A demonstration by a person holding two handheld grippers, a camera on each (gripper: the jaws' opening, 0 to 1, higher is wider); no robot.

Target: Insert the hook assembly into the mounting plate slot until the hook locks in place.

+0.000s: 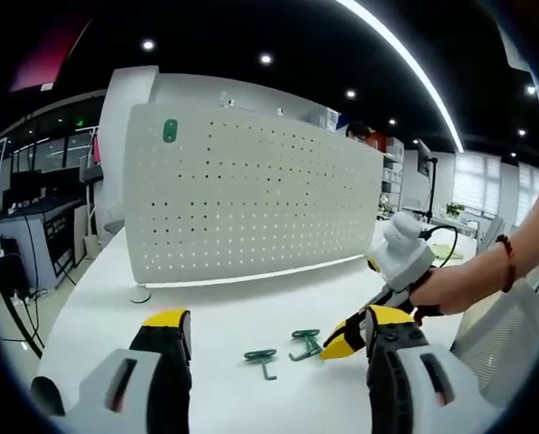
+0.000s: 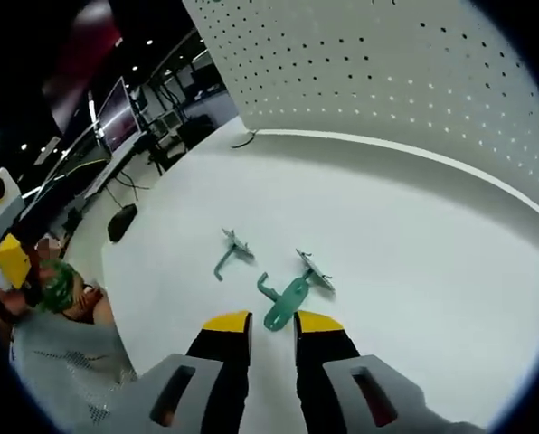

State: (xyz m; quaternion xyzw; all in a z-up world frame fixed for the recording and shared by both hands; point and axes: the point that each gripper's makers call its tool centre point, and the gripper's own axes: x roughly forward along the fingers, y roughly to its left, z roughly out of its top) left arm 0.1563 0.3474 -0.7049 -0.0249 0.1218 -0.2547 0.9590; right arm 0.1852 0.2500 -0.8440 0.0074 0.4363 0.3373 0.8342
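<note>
A white pegboard mounting plate point(image 1: 251, 203) stands upright on the white table point(image 1: 224, 312); a small green piece point(image 1: 170, 131) sits near its upper left corner. Two green hooks lie flat on the table, one point(image 1: 261, 359) left of the other point(image 1: 306, 342). My left gripper point(image 1: 274, 324) is held wide open above the table, short of both hooks. My right gripper point(image 1: 344, 341) comes in from the right, next to the right-hand hook. In the right gripper view its yellow-tipped jaws point(image 2: 272, 324) stand open, with the near end of one hook point(image 2: 292, 294) just at the tips. The other hook point(image 2: 229, 250) lies further off, and the pegboard point(image 2: 414, 81) rises beyond.
The table's edge point(image 2: 116, 271) drops off to the left in the right gripper view, with office desks and monitors point(image 2: 116, 113) beyond. A round foot point(image 1: 140, 295) rests at the pegboard's left corner. A hand with a bead bracelet point(image 1: 505, 262) holds the right gripper.
</note>
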